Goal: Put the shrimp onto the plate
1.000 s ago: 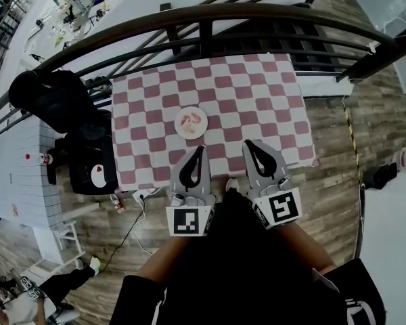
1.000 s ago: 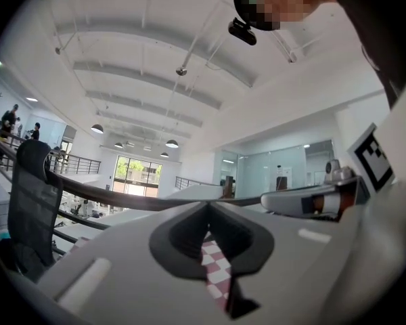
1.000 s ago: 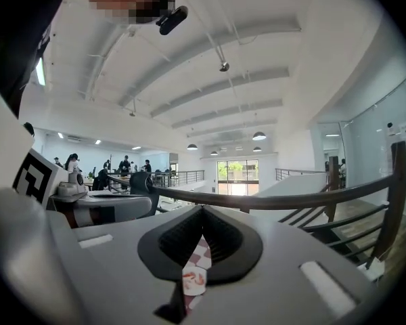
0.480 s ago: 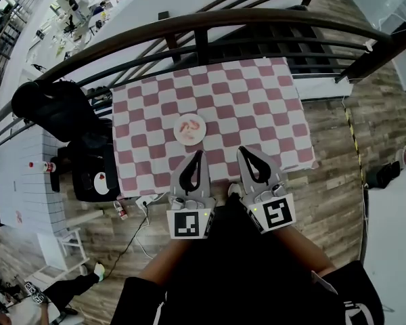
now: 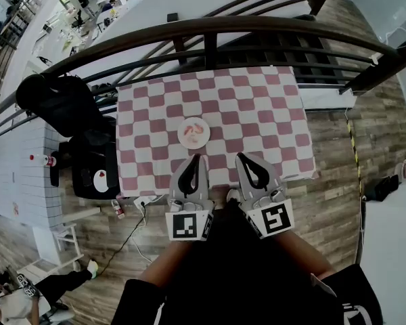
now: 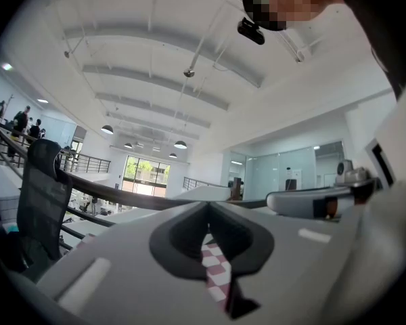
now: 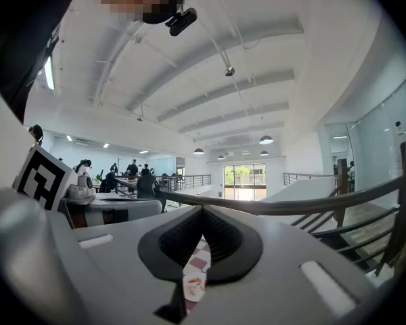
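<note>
**Little has moved: shrimp plated, both grippers shut**

Hardly anything has shifted over the last second. Both grippers have kept their station on the person's side of the plate, and only the head view's framing has drifted a little, which sets the plate slightly lower in the picture.

The shrimp [image 5: 189, 130] appear as pinkish pieces lying on the small white plate [image 5: 204, 141]; how many there are is too small to tell. The plate rests on the red-and-white checked tablecloth [image 5: 257, 107]. No shrimp can be seen on the cloth around the plate, so the task looks finished, with nothing left to carry over.

The left gripper [image 5: 195, 158] hangs just short of the plate, on the person's side of it. Its jaws are pressed together and grasp nothing, and only a sliver of checked cloth shows through the slot behind the tips.

The right gripper [image 5: 241, 157] sits beside it, further to the right of the plate. It is likewise clenched and empty, and in its own view the plate [image 7: 193, 281] with its reddish load shows through the slot.

Beyond the plate, a dark railing [image 5: 210, 29] runs along the table's far edge.
</note>
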`<state>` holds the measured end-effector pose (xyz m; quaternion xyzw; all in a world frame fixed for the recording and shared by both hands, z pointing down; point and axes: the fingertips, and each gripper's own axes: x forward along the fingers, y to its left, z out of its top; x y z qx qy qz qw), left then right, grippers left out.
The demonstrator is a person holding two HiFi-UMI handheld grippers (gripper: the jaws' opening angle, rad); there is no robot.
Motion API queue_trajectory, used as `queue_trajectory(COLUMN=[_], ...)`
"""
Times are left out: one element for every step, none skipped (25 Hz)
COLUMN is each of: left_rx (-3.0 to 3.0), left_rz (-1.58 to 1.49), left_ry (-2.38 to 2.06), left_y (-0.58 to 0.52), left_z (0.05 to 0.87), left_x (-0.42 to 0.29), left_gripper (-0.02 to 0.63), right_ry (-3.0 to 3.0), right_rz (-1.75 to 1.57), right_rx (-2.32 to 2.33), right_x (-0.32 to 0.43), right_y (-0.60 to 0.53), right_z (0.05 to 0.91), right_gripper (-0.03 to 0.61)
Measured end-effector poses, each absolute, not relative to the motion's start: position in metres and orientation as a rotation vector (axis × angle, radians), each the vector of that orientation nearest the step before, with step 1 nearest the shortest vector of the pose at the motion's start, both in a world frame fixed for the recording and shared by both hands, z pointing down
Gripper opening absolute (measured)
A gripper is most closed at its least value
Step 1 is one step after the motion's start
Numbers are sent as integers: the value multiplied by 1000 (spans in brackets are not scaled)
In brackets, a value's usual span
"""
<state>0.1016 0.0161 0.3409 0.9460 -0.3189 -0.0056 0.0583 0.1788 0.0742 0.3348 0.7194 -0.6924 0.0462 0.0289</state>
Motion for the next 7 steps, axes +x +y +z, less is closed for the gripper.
queue_trajectory(left_rx=[2862,2861,2862,2865,2868,2873,2877], left_rz=[-15,-11,-8,-5,-2,1,4], left_ry=[-978,-985,-989,-988,-986,-982,-979], left_y=[15,14,14,14,14,14,15], left_z=[342,344,345,345,346,347,348], left_x=[100,98,97,97,97,97,97], left_gripper=[9,9,9,9,9,9,9], right_ry=[-2146,-2154,-2159,-2161,-2162,-2163,-2163], right_rz=[147,151,153,152,147,139,130], right_rx=[2207,2195,2184,2176,2168,2159,2150], right_x=[177,175,173,172,171,171,170], right_y=[73,72,71,70,69,69,68], right_z=[335,336,336,337,337,337,337], right_gripper=[-3,-3,-3,-3,-5,-5,-3])
